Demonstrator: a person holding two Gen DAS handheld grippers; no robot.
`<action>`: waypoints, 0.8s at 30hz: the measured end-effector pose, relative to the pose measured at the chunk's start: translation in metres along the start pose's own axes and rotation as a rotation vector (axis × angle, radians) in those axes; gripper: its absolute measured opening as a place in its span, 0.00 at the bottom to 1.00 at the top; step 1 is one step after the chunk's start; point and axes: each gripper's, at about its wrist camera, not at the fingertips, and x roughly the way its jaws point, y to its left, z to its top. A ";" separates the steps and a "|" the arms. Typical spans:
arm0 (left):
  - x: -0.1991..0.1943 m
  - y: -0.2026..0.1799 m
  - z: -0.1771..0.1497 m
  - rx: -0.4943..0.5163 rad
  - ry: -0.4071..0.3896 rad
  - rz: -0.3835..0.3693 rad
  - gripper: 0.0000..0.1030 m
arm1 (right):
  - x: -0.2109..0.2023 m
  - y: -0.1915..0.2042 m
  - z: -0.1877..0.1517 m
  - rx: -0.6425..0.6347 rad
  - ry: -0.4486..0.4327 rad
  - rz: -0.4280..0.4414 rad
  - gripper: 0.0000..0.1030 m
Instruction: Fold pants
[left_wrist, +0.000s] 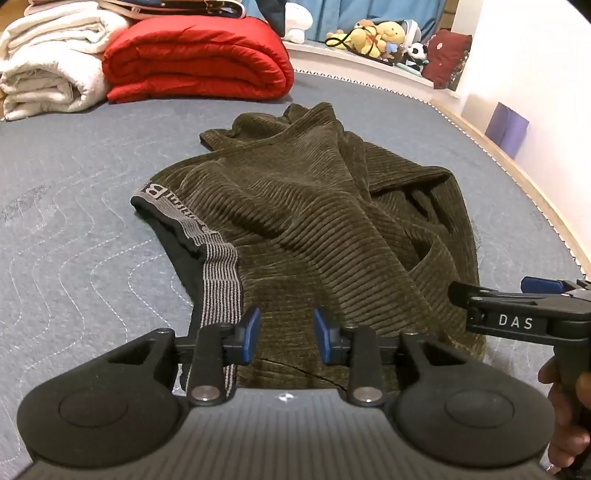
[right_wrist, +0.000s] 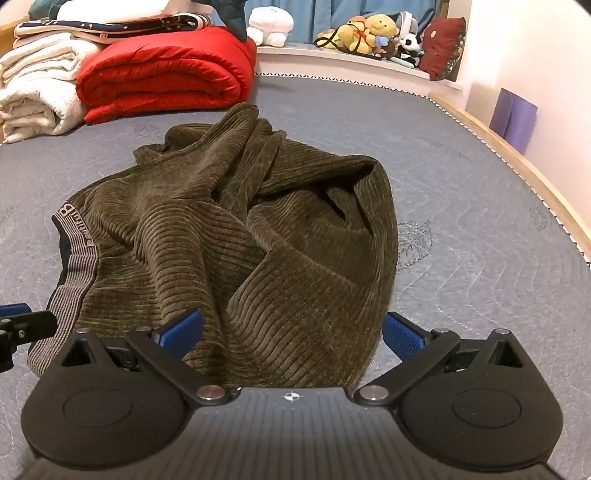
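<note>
Dark olive corduroy pants (left_wrist: 314, 229) lie crumpled in a heap on the grey quilted mattress (left_wrist: 81, 236). Their grey striped waistband (left_wrist: 221, 273) runs along the left side, turned partly inside out. My left gripper (left_wrist: 286, 334) is open, its blue pads just above the near edge of the pants beside the waistband, holding nothing. My right gripper (right_wrist: 291, 332) is wide open over the near right part of the pants (right_wrist: 258, 236), empty. The right gripper also shows side-on in the left wrist view (left_wrist: 517, 310). The waistband (right_wrist: 70, 284) is at the left in the right wrist view.
A folded red quilt (left_wrist: 199, 62) and white blankets (left_wrist: 48, 62) are stacked at the far left of the mattress. Plush toys (left_wrist: 384, 37) sit on a ledge behind. A wooden bed edge (left_wrist: 517, 173) and wall run along the right, with a purple object (left_wrist: 506, 129).
</note>
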 end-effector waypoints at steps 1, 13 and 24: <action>0.001 -0.001 0.000 0.001 0.003 0.003 0.35 | 0.000 0.002 0.001 0.001 -0.001 -0.001 0.99; 0.003 0.002 0.000 -0.003 0.016 0.005 0.35 | -0.003 -0.004 0.002 0.013 -0.025 0.035 0.94; 0.008 0.045 0.038 0.040 0.079 -0.051 0.35 | -0.019 -0.036 0.026 0.143 -0.178 0.072 0.43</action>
